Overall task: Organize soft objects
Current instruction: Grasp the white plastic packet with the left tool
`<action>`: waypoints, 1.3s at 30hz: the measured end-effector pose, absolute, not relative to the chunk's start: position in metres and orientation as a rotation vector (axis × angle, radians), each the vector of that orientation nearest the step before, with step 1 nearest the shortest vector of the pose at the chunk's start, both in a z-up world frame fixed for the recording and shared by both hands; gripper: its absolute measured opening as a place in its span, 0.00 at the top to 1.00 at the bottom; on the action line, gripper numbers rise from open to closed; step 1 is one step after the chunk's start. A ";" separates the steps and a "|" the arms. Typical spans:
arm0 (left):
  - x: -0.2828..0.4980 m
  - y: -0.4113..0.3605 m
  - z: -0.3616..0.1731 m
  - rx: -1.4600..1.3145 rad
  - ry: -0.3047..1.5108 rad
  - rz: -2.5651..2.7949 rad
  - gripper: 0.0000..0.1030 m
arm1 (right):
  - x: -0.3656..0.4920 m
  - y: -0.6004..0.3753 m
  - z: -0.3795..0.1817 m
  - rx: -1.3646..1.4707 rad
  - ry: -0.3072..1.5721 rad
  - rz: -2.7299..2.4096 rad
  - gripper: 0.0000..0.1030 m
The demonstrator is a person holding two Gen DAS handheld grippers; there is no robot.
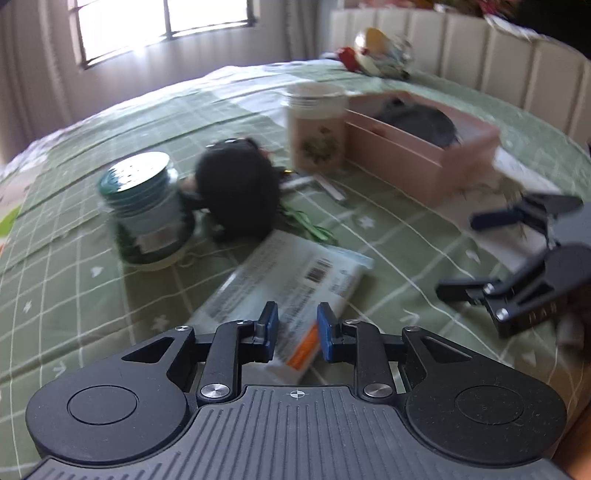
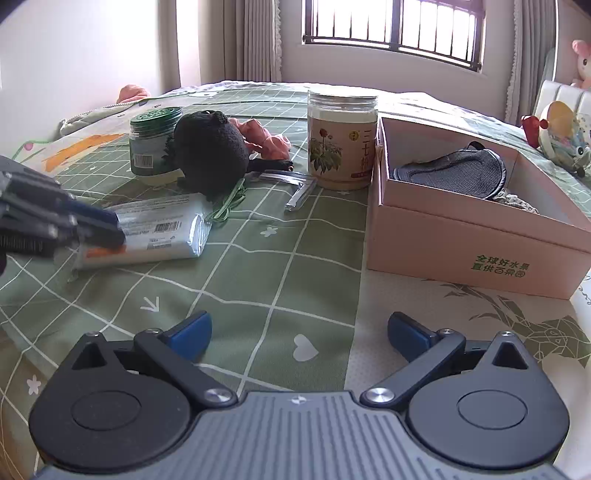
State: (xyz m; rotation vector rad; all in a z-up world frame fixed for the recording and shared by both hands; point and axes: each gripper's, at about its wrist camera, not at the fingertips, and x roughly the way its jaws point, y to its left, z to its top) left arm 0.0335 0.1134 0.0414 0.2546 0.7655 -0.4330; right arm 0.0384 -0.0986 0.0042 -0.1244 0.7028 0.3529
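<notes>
A home bedroom. A bed (image 2: 280,236) with a green checked cover fills the room, a padded white headboard (image 1: 461,48) behind it. Curtains (image 2: 255,40) frame a barred window (image 2: 391,29), and a pink plush toy (image 2: 581,62) sits nearby.

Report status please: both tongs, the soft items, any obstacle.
Left tongs narrowly open over white tissue pack. Right tongs wide open, empty. Black plush toy on bed, between green-lidded jar and beige jar.
</notes>
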 end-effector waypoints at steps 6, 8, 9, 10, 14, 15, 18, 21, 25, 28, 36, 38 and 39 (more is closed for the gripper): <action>0.033 0.097 0.034 0.319 0.769 -0.485 0.59 | 0.038 -0.098 0.004 -0.127 0.702 0.349 0.01; 0.035 0.095 0.034 0.318 0.771 -0.493 0.58 | 0.038 -0.098 0.004 -0.127 0.702 0.350 0.01; 0.036 0.094 0.034 0.318 0.772 -0.499 0.56 | 0.038 -0.098 0.004 -0.127 0.702 0.350 0.01; 0.036 0.094 0.034 0.317 0.773 -0.505 0.55 | 0.038 -0.098 0.004 -0.127 0.702 0.350 0.01; 0.037 0.094 0.038 0.356 0.765 -0.518 0.53 | 0.038 -0.098 0.004 -0.125 0.702 0.351 0.00; 0.039 0.096 0.039 0.369 0.762 -0.499 0.54 | 0.038 -0.099 0.004 -0.125 0.702 0.351 0.00; 0.049 0.105 0.042 0.370 0.767 -0.434 0.48 | 0.038 -0.099 0.003 -0.123 0.702 0.352 0.00; 0.058 0.109 0.041 0.350 0.805 -0.443 0.46 | 0.038 -0.099 0.003 -0.122 0.702 0.352 0.00; 0.061 0.105 0.037 0.350 0.812 -0.474 0.38 | 0.039 -0.099 0.003 -0.122 0.702 0.352 0.00; 0.063 0.101 0.033 0.341 0.822 -0.535 0.13 | 0.039 -0.099 0.003 -0.122 0.702 0.352 0.00; 0.085 0.104 0.032 0.406 0.804 -0.480 0.09 | 0.039 -0.099 0.004 -0.124 0.707 0.364 0.00; 0.095 0.110 0.027 0.350 0.833 -0.487 0.06 | 0.038 -0.101 0.004 -0.119 0.712 0.379 0.00; 0.099 0.111 0.025 0.327 0.845 -0.489 0.06 | 0.038 -0.101 0.004 -0.117 0.718 0.384 0.00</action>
